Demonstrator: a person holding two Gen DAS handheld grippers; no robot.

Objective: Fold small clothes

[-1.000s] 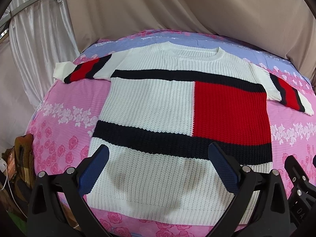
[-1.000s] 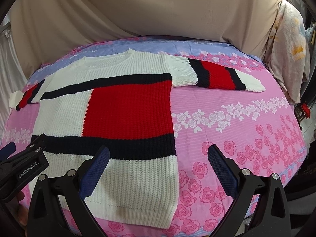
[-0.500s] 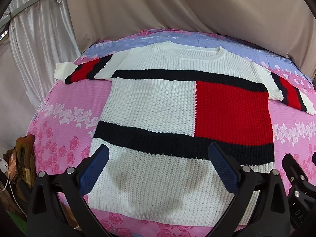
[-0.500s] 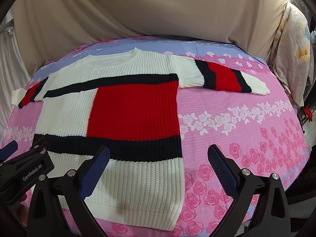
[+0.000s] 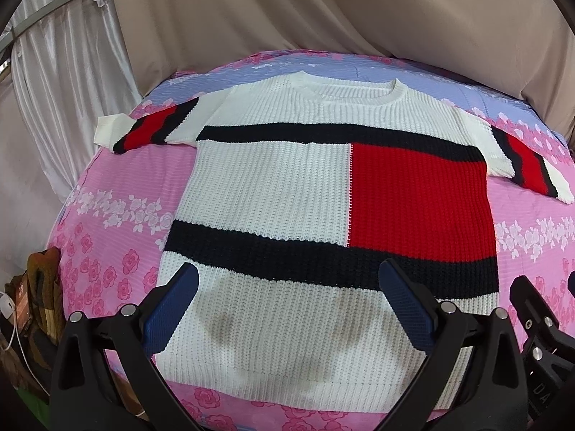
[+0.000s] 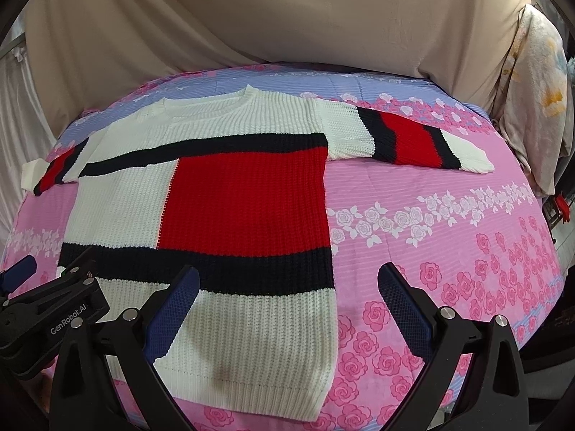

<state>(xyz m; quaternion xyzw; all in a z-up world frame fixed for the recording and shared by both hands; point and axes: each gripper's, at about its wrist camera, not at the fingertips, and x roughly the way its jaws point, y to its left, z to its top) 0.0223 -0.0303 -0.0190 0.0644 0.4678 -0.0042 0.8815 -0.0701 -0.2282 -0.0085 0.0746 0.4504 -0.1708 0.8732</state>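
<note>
A white knit sweater point(image 5: 273, 186) with black bands and a red block lies flat, face up, on a pink floral bed cover point(image 5: 118, 186), both sleeves spread out. It also shows in the right wrist view point(image 6: 237, 201). My left gripper point(image 5: 287, 305) is open and empty, hovering above the sweater's white hem. My right gripper point(image 6: 287, 309) is open and empty above the hem's right corner and the cover beside it. The left sleeve point(image 5: 151, 131) points left and the right sleeve point(image 6: 413, 140) points right.
Beige cloth point(image 5: 323, 10) hangs behind the bed. White curtain point(image 5: 61, 72) hangs at the left. A brown bundle and a white cable point(image 5: 39, 287) lie off the bed's left edge. Floral fabric point(image 6: 535, 82) hangs at the right. Pink cover point(image 6: 449, 222) lies bare right of the sweater.
Both grippers have drifted slightly to the left, so the sweater sits a little further right in both views. Both stay open. The sweater has not moved.
</note>
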